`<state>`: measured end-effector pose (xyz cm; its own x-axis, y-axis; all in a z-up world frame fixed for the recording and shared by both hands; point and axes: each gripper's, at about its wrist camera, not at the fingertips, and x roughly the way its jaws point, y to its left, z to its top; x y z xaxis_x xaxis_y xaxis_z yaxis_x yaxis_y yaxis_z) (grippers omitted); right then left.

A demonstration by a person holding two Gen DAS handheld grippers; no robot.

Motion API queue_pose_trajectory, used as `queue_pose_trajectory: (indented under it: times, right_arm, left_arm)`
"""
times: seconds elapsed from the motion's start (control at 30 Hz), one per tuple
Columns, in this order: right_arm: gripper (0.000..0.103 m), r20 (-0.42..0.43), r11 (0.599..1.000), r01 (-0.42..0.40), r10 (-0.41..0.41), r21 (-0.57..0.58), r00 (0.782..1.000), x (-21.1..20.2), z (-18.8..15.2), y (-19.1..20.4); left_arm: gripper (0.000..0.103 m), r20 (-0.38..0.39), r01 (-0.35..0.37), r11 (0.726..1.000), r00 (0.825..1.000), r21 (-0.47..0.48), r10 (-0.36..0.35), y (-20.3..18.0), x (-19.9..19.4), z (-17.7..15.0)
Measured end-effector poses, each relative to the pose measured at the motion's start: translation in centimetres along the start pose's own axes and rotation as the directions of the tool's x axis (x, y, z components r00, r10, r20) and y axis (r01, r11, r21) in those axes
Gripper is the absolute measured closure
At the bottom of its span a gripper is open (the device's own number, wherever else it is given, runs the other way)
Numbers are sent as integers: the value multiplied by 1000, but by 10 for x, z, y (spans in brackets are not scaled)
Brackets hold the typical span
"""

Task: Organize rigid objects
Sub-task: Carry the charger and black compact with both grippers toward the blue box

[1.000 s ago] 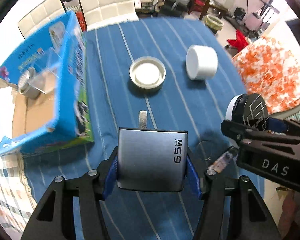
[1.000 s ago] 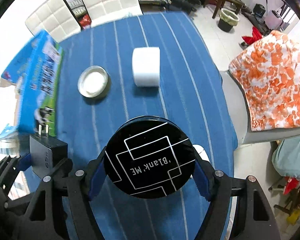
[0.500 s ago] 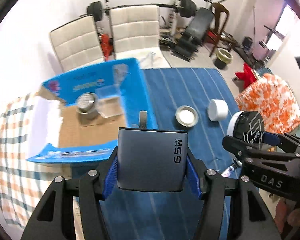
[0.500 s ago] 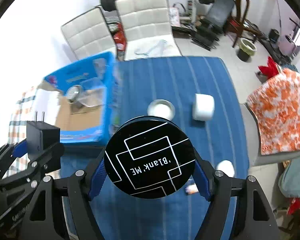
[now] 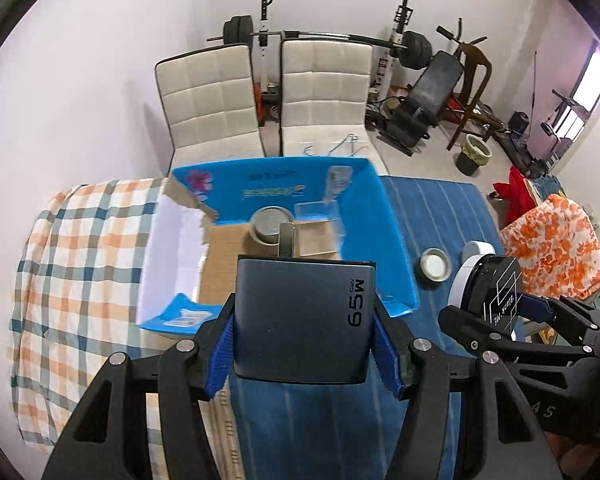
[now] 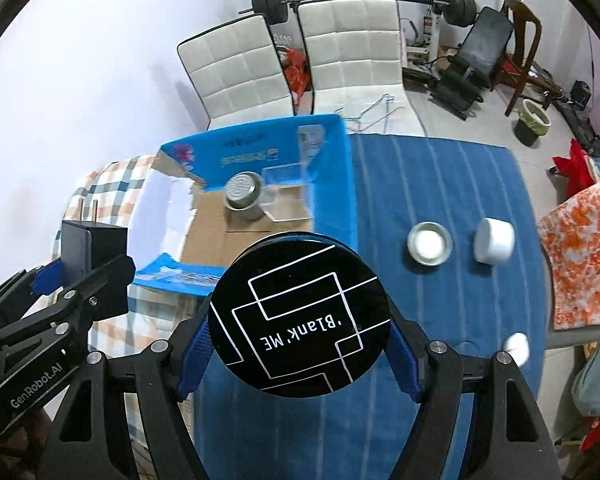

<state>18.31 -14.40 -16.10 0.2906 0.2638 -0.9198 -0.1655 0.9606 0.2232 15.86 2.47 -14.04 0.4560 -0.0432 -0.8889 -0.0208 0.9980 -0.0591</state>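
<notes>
The grey charger (image 5: 304, 320), a flat block with its plug prongs pointing away from the camera, sits clamped between the blue pads of the left gripper (image 5: 305, 334). The jaws stand partly apart and press on both side faces of the block. In the left wrist view the charger hangs above the near wall of the blue cardboard box (image 5: 392, 240).

The round black tin (image 6: 299, 312), lid printed with white lines and lettering, is gripped across its width by the right gripper (image 6: 300, 330). These jaws stand wider than the left pair, with both pads on the rim of the tin. The tin hangs over the blue striped tablecloth (image 6: 440, 184), just beside the box's right wall.

The box lies open at the left end of the table. Inside, at its far edge, stand a metal cup (image 6: 242, 196) and a clear plastic container (image 6: 286, 200), touching. On the cloth to the right rest a shallow round dish (image 6: 429, 243) and a white cylinder (image 6: 494, 245), near each other but apart.
</notes>
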Motion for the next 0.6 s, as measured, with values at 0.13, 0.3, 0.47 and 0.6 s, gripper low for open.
queue_pose_trajectory:
  times: [0.13,0.3,0.47,0.6]
  right_arm:
    - [26,-44,999,-27,29,44,999,34,18,9]
    - [26,-107,995,-8,19,101,994,96,47,13]
    - [26,-203,983,16,22,182,979,162,60,8]
    - [26,-266,971,46,19,234,964,205,61,3]
  left_arm:
    - [46,-20,-4,1000,1000,-30,3,34,12,10]
    - [46,-87,29,993,995,-111,-39,78,49,24]
    - [46,-185,50,988,980,-144,-77,102,110,36]
    - [46,-262,38,989,962,-141,-74,112,160,46]
